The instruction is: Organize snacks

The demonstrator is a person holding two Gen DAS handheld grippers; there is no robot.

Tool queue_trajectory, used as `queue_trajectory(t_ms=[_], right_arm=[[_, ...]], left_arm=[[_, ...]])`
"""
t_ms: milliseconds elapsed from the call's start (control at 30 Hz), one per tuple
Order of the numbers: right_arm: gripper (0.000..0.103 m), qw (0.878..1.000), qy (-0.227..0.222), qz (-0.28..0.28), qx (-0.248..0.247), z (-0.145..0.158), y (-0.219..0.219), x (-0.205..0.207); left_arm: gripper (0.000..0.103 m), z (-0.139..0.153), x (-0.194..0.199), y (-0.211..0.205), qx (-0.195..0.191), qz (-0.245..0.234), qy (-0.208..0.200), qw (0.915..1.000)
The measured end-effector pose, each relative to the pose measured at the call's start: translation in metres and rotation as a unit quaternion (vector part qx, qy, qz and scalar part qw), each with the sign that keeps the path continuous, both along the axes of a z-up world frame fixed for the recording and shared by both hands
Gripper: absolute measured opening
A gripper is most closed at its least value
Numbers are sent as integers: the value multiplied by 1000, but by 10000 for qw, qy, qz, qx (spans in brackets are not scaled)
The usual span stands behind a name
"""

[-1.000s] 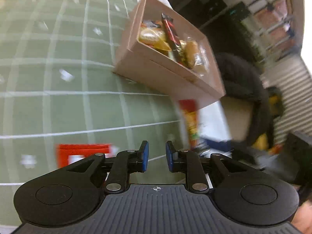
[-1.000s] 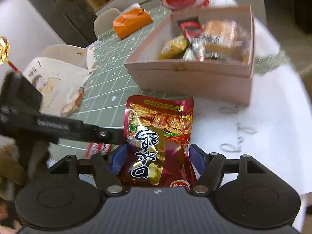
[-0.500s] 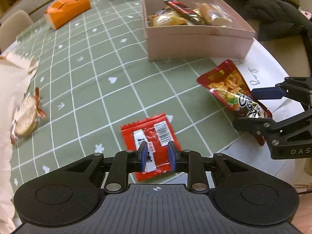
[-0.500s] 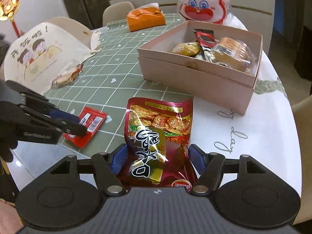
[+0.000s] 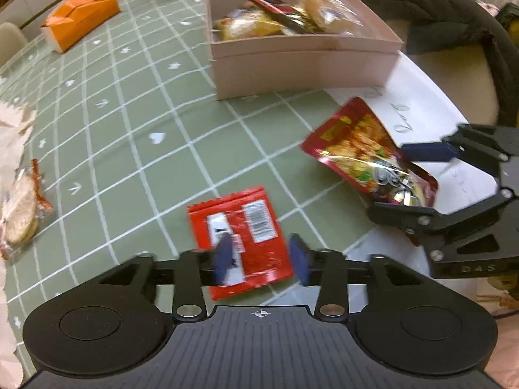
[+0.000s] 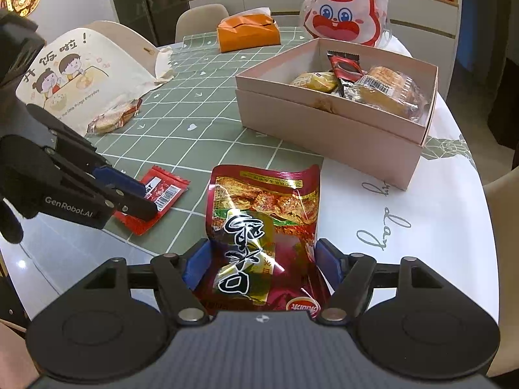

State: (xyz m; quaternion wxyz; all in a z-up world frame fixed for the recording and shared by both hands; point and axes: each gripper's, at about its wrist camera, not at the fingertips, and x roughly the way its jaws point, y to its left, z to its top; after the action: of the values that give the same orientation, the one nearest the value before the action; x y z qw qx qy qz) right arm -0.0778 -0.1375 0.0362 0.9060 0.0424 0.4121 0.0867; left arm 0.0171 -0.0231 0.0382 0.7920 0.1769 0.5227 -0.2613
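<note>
The left gripper (image 5: 261,259) hangs low over the small red packet (image 5: 241,227), its jaws opening; the packet lies flat on the green checked cloth (image 5: 129,123) between the blue pads (image 5: 223,259), which do not press it. The packet's near end lies close to where the cloth gives way to bare white tabletop (image 6: 421,227) near the table's front edge. The right gripper (image 6: 261,264) stands spread around the large dark-red snack pouch (image 6: 262,227), a pad at each side edge of the pouch's near end; whether the pads actually press it cannot be told. The pouch straddles the cloth's border, its far end on green, its near end over white.

Behind both snacks sits the pink box (image 6: 324,129), its near wall just beyond the pouch's top. It holds a yellow snack, a red-and-black wrapper and a clear-wrapped pastry, with bare floor showing at its near-left corner. Between packet, pouch and box the cloth is open. To the far left lie a wrapped biscuit (image 6: 112,118) and a printed paper bag (image 6: 81,74); at the back, an orange tissue box (image 6: 248,32) and a rabbit-faced bag (image 6: 345,13). Pale chairs ring the round table, and a dark coat (image 5: 438,19) is draped over one of them
</note>
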Motion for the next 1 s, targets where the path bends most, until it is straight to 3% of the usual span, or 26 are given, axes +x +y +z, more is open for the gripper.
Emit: queue_trajectory(t_ms=[67,167,333,433,567,700,800,1000], right_arm=[[72,10000,7,12,-19,0,0,1],[72,10000,22,20,-16,-1,0,1],[72,10000,47,-6,21,-1,-2,1],[72,10000,14,7,-56,-2,1,0],[73,10000,19,9,-86,-3,2,1],[73,9999,33,20,-99,-3,2,1],[73,9999,50,-14,-104,-2,3,0],[71,9999,-26,-67,-139,6,2,-6]], left_arm=[[75,-4,-6,-11,109,-239,-33,9997],[78,-9,-17,-22,373,-462,-299,9978],[72,1,-7,3,-310,126,-79,9994],[71,4,-5,13,-75,432,-417,9982],[74,-8,8,15,-152,679,-120,9975],[76,-10,17,13,-176,834,-227,9961],[69,-10,18,12,-210,819,-316,9959],[67,-9,1,15,-352,484,-274,9978]])
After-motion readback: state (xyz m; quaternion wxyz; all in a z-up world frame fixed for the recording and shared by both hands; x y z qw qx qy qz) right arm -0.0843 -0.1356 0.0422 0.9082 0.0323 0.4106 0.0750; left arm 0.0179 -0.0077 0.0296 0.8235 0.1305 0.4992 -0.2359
